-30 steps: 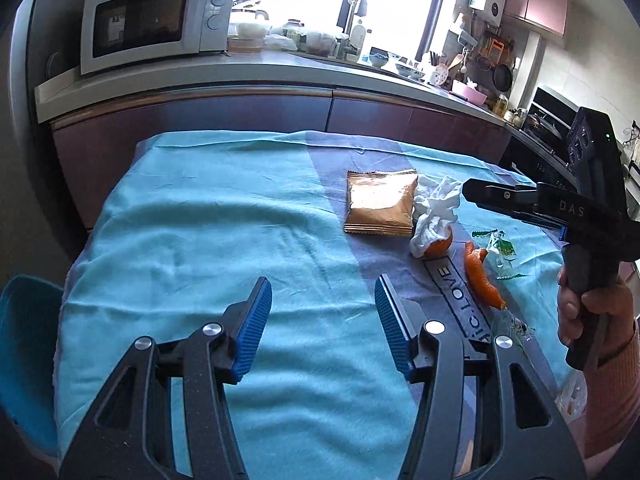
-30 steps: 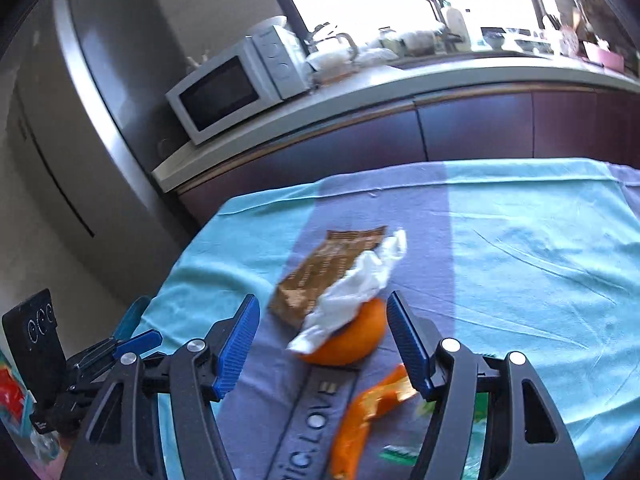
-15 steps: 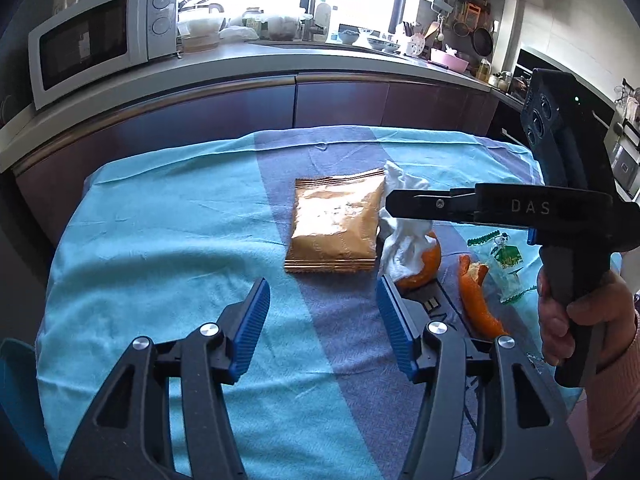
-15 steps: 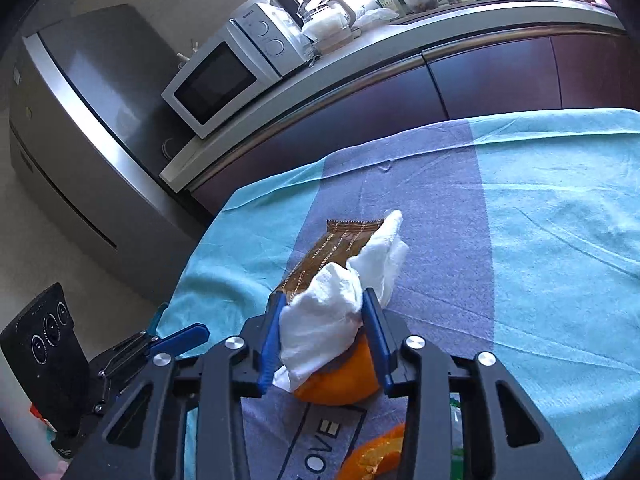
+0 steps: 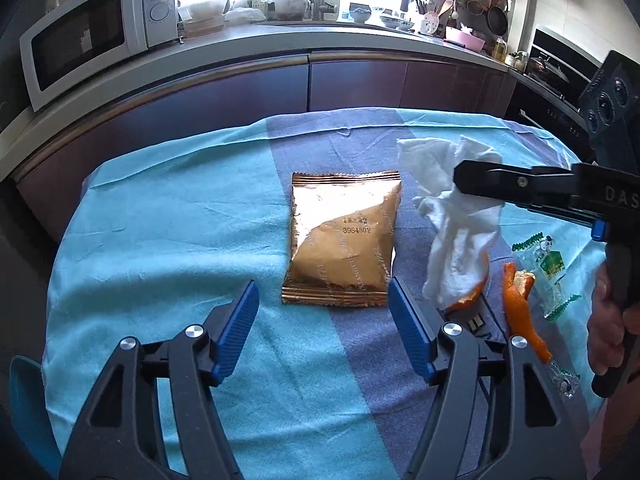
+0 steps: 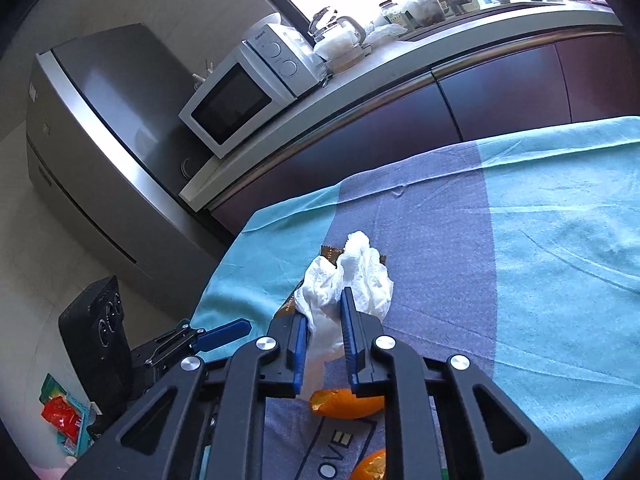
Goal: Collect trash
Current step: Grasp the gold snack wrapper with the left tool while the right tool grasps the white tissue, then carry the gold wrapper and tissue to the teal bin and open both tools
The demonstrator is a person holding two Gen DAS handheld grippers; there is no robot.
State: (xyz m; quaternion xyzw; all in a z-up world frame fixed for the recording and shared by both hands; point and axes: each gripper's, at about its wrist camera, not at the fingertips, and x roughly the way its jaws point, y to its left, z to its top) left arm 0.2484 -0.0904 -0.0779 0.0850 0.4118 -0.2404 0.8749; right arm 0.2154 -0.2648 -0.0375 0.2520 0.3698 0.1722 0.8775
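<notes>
right wrist view: the right gripper (image 6: 323,334) is seen closed on a crumpled white tissue (image 6: 348,276), which is pinched between the blue ribbed pads (image 6: 349,332) and bulges out beyond the fingertips in soft folds. below the jaws a curved piece of orange peel (image 6: 347,403) lies on the purple stripe of the tablecloth (image 6: 560,248), and a second orange scrap (image 6: 370,465) is cut off by the lower edge. a corner of a brown packet (image 6: 331,255) is glimpsed behind the tissue. farther off, a white microwave (image 6: 244,92) is set on the counter, beside a grey refrigerator (image 6: 108,128).

in the left wrist view, the left gripper (image 5: 323,320) is held wide open above the turquoise and purple cloth (image 5: 160,240), nothing between its fingers. just beyond the fingertips a shiny gold-brown snack packet (image 5: 344,240) lies flat, sealed, crimped at both ends, with a printed code on its face. to its right the same tissue (image 5: 460,236) is seen hanging from the black finger of the right gripper (image 5: 472,178), its lower end draped against an orange peel cup (image 5: 472,294). beside that, a long strip of orange peel (image 5: 520,312) and a clear wrapper with green print (image 5: 550,260) lie on the cloth. whether the tissue is clear of the cloth cannot be told. the counter (image 5: 320,40) with jars and utensils runs across the back.
</notes>
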